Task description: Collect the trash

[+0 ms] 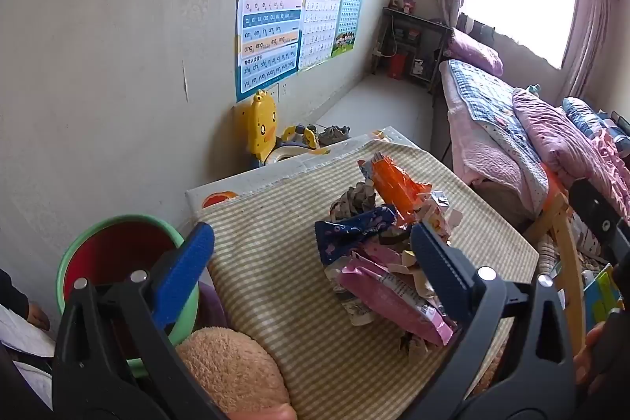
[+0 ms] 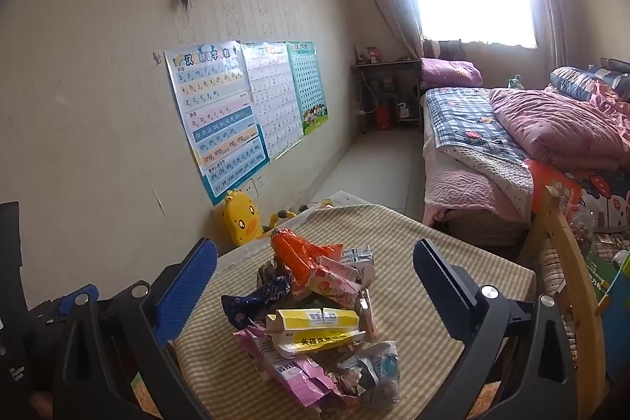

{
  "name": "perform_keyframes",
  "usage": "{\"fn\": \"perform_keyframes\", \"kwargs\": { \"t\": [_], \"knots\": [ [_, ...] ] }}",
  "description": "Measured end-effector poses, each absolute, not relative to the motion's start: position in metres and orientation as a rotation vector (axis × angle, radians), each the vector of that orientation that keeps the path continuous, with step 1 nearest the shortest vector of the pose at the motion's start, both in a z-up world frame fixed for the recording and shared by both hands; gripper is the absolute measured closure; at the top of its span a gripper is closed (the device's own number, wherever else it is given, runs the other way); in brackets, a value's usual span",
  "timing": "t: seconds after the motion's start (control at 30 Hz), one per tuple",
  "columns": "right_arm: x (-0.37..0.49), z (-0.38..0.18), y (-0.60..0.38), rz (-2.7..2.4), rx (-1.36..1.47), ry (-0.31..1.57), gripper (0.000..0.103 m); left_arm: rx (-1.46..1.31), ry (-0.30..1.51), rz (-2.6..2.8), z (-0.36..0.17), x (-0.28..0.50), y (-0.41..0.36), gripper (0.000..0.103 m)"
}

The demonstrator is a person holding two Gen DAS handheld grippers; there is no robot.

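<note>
While both grippers, left [image 1: 311, 262] and right [image 2: 315, 286], hovered with jaws wide, the wrappers [image 2: 311, 306] lay heaped on the counter [image 2: 453, 243], a bin [image 1: 118, 250] left.

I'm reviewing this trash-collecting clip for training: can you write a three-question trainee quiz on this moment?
1. True or false: the left gripper is shut on a wrapper.
2. Which sits highest on the trash pile? A) orange wrapper B) yellow carton C) pink wrapper
3. Fill in: the green-rimmed bin stands at the table's ___ side in the left wrist view.

Key: 1 false, both grippers are open, right gripper too; 2 A; 3 left.
</note>
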State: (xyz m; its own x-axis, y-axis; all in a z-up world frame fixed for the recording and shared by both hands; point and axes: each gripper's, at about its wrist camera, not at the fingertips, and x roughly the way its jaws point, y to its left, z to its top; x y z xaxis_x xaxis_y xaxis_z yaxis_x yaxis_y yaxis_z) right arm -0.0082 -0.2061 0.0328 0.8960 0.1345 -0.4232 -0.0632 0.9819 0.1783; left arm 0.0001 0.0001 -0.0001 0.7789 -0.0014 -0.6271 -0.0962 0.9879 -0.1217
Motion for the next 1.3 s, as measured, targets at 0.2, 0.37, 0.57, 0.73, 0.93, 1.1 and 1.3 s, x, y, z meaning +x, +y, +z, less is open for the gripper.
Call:
{"fn": "perform_keyframes", "kwargs": {
  "t": [0.2,0.37,0.57,0.73,0.93,1.1,1.3],
  "knots": [
    [-0.0084,0.0333,-0.2068,0.099,0.166,0.444,0.007,-0.142,0.684,0.053,-0.0027,0.0012,-0.0022,0.005],
    [-0.0140,0.0366,-0.2045,0.098,0.170,0.446,0.007,-0.136,0.678,0.059,-0.0003,-0.0003,-0.0042,0.005],
    [-0.0094,0.0337,-0.2061,0.095,0.167,0.453,0.007,-0.118,0.674,0.059,-0.0004,-0.0011,-0.0025,0.005],
    [-0.0103,0.0337,-0.2071,0.094,0.163,0.451,0.007,-0.116,0.669,0.071,-0.0011,-0.0013,-0.0009,0.005],
    [-0.0088,0.0316,-0.2091,0.091,0.171,0.456,0.007,-0.108,0.668,0.084,-0.0025,-0.0007,-0.0027,0.005],
    [-0.0099,0.0311,-0.2102,0.089,0.172,0.453,0.007,-0.102,0.667,0.085,-0.0037,-0.0001,-0.0042,0.005],
    [-0.0092,0.0304,-0.2101,0.089,0.174,0.458,0.007,-0.102,0.667,0.086,-0.0046,0.0002,-0.0045,0.005]
  ]
}}
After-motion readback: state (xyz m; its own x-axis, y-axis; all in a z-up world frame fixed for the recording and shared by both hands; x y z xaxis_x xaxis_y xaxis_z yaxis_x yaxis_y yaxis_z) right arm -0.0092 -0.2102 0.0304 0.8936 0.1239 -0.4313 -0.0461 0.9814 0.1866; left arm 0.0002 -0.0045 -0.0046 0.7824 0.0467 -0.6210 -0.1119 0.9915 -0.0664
